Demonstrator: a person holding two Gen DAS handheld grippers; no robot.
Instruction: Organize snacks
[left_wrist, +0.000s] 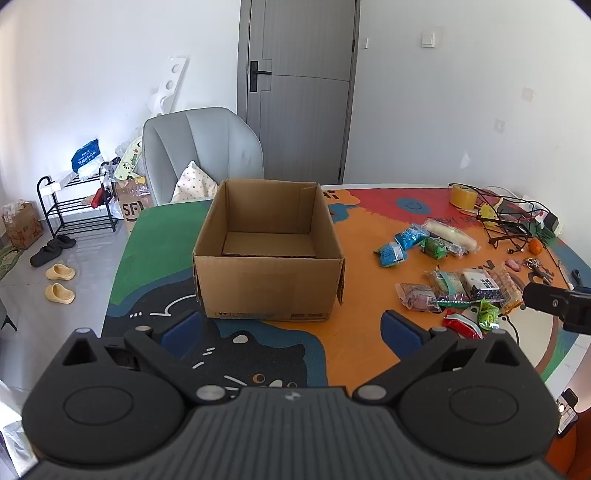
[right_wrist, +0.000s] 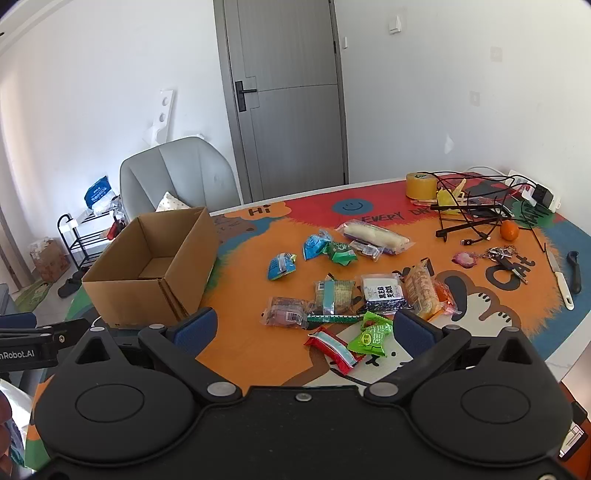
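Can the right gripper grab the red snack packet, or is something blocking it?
Probably yes. The right gripper is open, and the red snack packet lies flat on the table just ahead of it. Only the green packet touches its side; nothing covers it.

- Left gripper (left_wrist: 291, 328) hovers above the mat (left_wrist: 354, 332), jaws spread wide, nothing between them.
- Open box (left_wrist: 267, 284) sits straight ahead on the mat, nothing visible inside.
- Snacks (left_wrist: 454, 288) lie scattered to the box's right, well apart from it.
- Right gripper (left_wrist: 554, 302) shows at the right edge, near the snacks.
- Grey chair (left_wrist: 201, 147) stands behind the box.
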